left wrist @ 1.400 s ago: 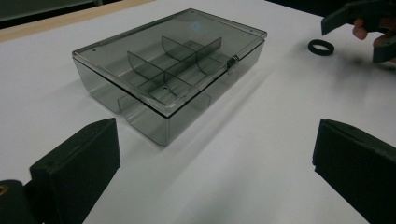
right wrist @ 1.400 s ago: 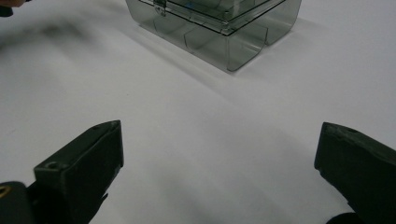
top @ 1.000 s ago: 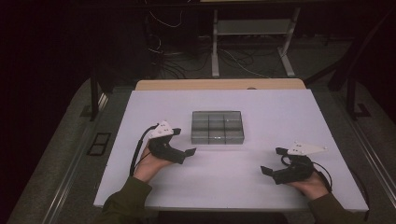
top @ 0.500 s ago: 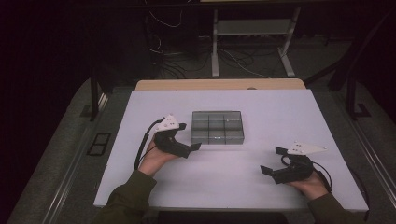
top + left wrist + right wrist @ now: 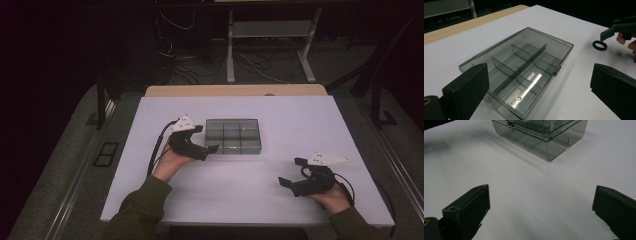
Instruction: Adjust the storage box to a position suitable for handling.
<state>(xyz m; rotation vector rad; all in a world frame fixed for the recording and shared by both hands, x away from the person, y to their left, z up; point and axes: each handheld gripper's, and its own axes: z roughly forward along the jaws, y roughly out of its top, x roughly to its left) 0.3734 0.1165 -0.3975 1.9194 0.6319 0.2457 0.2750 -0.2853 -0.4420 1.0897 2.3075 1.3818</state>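
Plastic, smoky grey and see-through, is what the compartment box (image 5: 233, 136) looks made of, and it lies flat near the middle of the white table (image 5: 150, 200), a little toward the far edge; its lid appears shut, with a small latch (image 5: 557, 70) on the long side facing the person; dividers inside split it into six cells, and I can make out nothing in them. My guess is that it is light, stiff and rather slick, so it would skate across the table if pushed from one side only; thin walls like these could crack under a hard squeeze. The left tool (image 5: 211, 148) hovers just beside the box's near left corner, jaws spread wide with nothing between them; the right tool (image 5: 291, 172) rests near the table's near right corner, well apart from the box, also gaping and empty. A small black ring (image 5: 599, 45) lies on the table by the right tool. Best hold, I'd say, is across a short end or at the latch, with the other tool steadying the base.
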